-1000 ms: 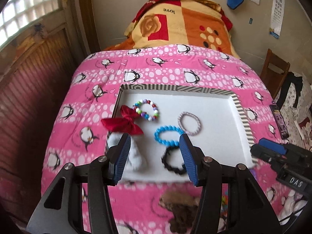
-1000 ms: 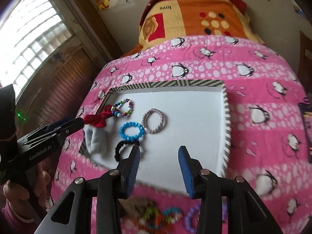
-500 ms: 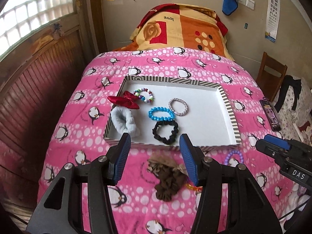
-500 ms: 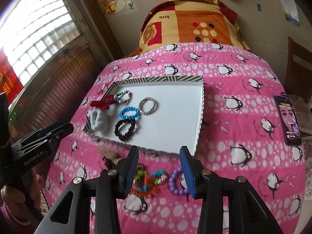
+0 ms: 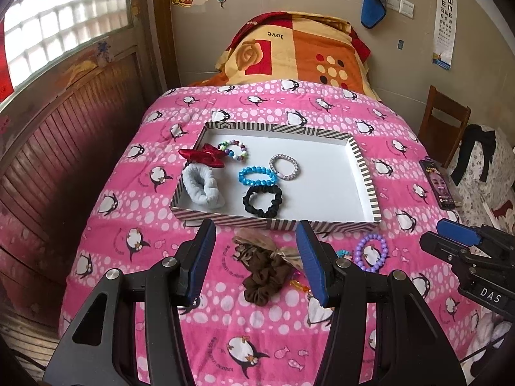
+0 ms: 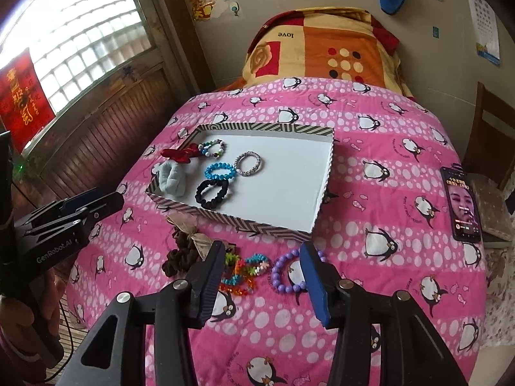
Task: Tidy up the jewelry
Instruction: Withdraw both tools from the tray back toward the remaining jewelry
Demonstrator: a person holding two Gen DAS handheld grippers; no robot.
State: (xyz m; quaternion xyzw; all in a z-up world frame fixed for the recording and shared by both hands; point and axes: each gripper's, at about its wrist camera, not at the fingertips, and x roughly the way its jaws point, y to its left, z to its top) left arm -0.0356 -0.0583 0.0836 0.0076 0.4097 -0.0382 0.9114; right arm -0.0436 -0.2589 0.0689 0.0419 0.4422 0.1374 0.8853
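Beyond both claws, on a pink penguin-print bedspread (image 5: 135,193), lies a shallow striped-rim tray (image 5: 363,173). A second ago each claw hung right over the tray's white floor; both have since drawn back, so the whole tray and the loose pieces before it now show.

The left claw (image 5: 256,262) stands wide with nothing between its blue pads. Just past its tips a brown scrunchie (image 5: 260,276) lies on the bedspread, short of the tray. The right claw (image 6: 262,276) is opening and also grips nothing; past its tips lie a tangle of multicoloured bead bracelets (image 6: 244,268) and a purple bead bracelet (image 6: 288,273), also outside the tray.

Inside the tray, on its left half beyond the claws, lie a red bow (image 5: 204,156), a mixed-colour bead bracelet (image 5: 233,149), a white fluffy scrunchie (image 5: 202,186), a blue bead bracelet (image 5: 257,175), a silver bracelet (image 5: 284,167) and a black scrunchie (image 5: 262,200).

Readable writing: "love", upside down, on the orange patchwork blanket (image 5: 289,51) at the bed's far end; "DAS" on the right claw's body in the left view; "GenRobot.AI" on the left claw's body in the right view. An eye chart (image 5: 445,19) hangs on the far wall. To the right of the claws a phone (image 6: 462,202) with a lit screen rests at the bed's edge.
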